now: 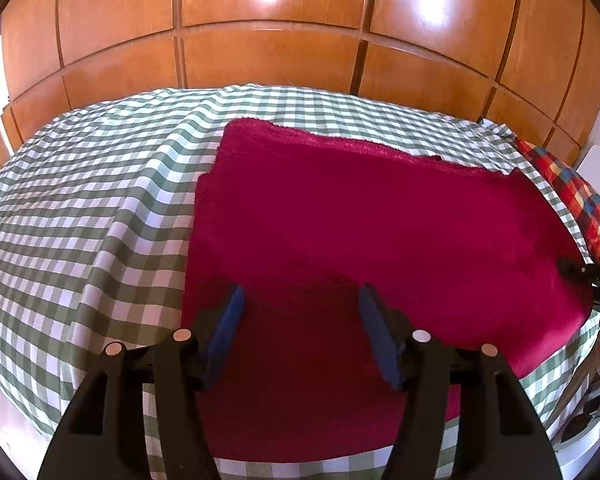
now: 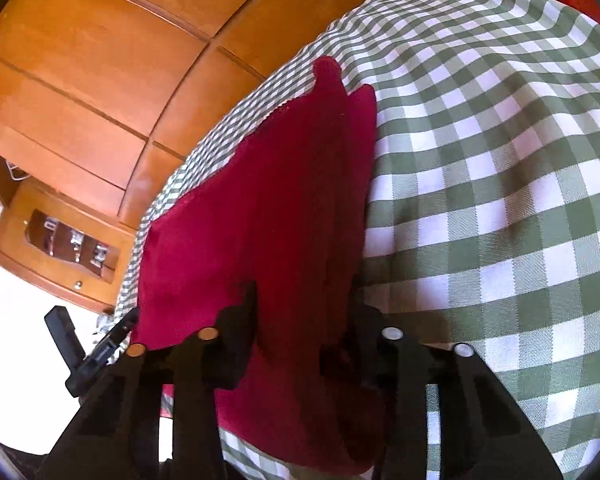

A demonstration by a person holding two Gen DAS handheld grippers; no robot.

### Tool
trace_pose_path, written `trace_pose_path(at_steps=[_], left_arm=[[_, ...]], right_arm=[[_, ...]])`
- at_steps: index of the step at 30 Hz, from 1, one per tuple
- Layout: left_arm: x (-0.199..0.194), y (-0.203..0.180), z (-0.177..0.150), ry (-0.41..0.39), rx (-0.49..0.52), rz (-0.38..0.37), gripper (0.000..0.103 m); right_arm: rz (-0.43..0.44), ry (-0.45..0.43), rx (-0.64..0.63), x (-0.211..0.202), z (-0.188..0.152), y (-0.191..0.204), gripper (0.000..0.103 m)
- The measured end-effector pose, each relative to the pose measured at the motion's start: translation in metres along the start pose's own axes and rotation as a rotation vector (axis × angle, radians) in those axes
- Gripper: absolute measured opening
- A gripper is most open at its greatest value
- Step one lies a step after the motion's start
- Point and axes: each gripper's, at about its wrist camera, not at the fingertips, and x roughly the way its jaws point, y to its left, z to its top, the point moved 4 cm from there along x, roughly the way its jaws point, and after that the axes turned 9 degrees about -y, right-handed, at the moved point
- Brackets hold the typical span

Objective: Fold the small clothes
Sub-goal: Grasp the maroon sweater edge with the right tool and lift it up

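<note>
No writing can be read anywhere. The left gripper (image 1: 300,300) hangs low over the near part of the red towel (image 1: 360,220), its blue-padded fingers (image 1: 230,316) apart and holding nothing, while the right gripper (image 2: 304,312) sits tilted at the towel's edge with fingers apart, fuzzy cloth lying between them. The terry towel lies folded on the green-and-white checked cloth (image 1: 100,200), before glossy wooden doors (image 1: 260,52).

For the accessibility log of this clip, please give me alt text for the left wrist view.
A dark red towel lies flat on a green-and-white checked cloth, with the left gripper open above its near edge, blue-padded fingers spread apart. Wooden wardrobe doors fill the background, and a multicoloured plaid fabric shows at far right.
</note>
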Motion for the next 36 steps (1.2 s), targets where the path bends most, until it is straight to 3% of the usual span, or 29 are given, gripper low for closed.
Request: trace_pose_path(at_steps=[14, 27, 36], left_arm=[[0.002, -0.004, 0.002, -0.009, 0.056, 0.046, 0.053], [-0.002, 0.003, 0.003, -0.023, 0.024, 0.002, 0.05], [0.002, 0.006, 0.001, -0.013, 0.011, -0.029, 0.048]], right_arm=[[-0.027, -0.053, -0.147, -0.013, 0.015, 0.075, 0.03], [-0.086, -0.05, -0.241, 0.005, 0.017, 0.145, 0.028], [-0.027, -0.032, -0.319, 0.025, 0.012, 0.207, 0.028]])
